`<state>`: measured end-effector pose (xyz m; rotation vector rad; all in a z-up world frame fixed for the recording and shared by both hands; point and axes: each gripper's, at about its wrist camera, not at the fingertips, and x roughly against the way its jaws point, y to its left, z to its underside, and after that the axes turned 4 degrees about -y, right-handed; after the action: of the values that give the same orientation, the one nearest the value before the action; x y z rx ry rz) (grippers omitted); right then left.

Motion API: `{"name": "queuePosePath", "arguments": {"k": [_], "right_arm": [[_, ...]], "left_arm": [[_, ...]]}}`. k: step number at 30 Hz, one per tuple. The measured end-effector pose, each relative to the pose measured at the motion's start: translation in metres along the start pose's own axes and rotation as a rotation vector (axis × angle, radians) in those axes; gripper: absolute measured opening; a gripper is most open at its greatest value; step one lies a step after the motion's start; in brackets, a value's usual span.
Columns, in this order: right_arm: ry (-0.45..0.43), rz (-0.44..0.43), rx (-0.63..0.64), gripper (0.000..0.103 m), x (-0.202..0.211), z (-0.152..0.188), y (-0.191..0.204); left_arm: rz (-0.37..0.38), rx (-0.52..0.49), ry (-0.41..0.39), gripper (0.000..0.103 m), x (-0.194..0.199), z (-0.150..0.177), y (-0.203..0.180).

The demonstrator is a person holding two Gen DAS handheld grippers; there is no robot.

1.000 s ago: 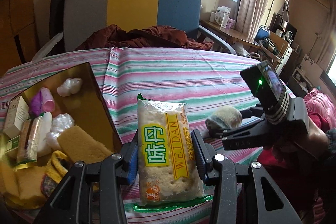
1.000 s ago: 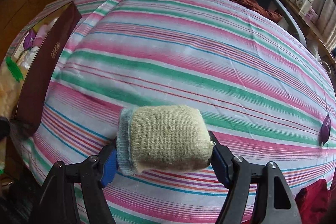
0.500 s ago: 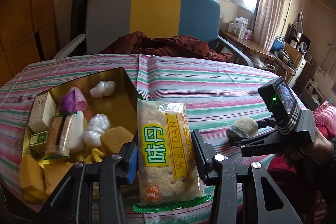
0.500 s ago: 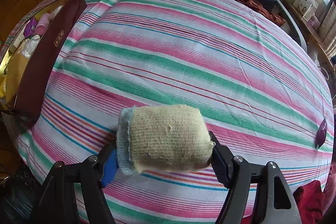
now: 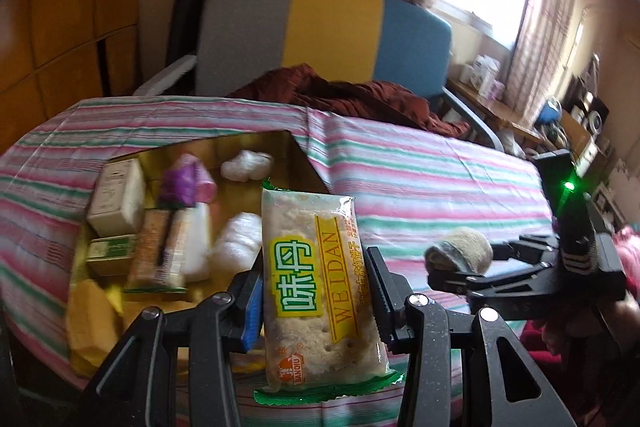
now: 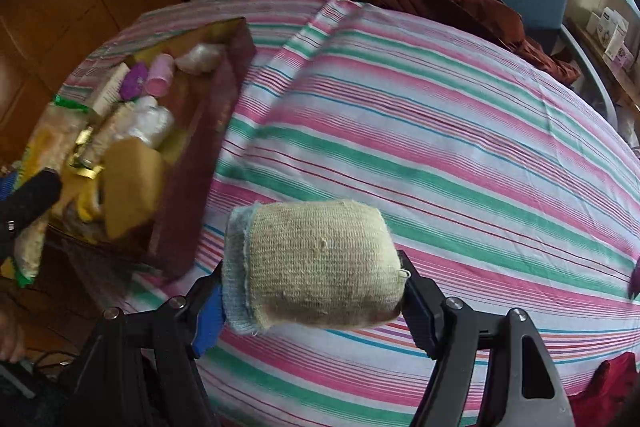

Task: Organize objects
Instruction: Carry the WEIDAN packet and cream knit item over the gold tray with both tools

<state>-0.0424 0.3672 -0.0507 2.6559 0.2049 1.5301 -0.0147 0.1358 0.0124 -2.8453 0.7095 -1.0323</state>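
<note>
Currently I hold 2 items above the striped tablecloth: 1 cracker packet, marked "WEIDAN" and "BANQIU", clamped in my left gripper; 1 rolled knit sock, gripped by my right gripper; 1 box nearby.

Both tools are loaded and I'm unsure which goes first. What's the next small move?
Probably carry the cracker packet in the left tool on over the gold-lined box and lower it there: it hangs beside the open box, while the rolled sock in the right tool is farther off.
</note>
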Motion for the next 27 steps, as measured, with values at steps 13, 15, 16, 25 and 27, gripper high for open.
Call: {"name": "queuePosePath", "arguments": {"k": [13,15,16,25,27], "right_arm": [[-0.125,-0.145,0.131,0.075,0.011,-0.035,0.087],[-0.124,-0.157,0.149,0.075,0.005,-0.041,0.098],[-0.125,-0.157,0.154,0.075,0.003,-0.044,0.102],[-0.119,-0.129,0.134,0.075,-0.023,-0.066,0.115],[-0.114,-0.126,0.134,0.075,-0.027,-0.065,0.116]], "left_arm": [[-0.193,0.211,-0.054,0.045,0.043,0.012,0.118],[-0.199,0.239,-0.052,0.045,0.046,0.018,0.129],[-0.198,0.248,-0.051,0.045,0.047,0.021,0.132],[-0.116,0.239,-0.055,0.045,0.039,0.023,0.126],[-0.101,0.226,-0.044,0.045,0.032,0.02,0.121]]}}
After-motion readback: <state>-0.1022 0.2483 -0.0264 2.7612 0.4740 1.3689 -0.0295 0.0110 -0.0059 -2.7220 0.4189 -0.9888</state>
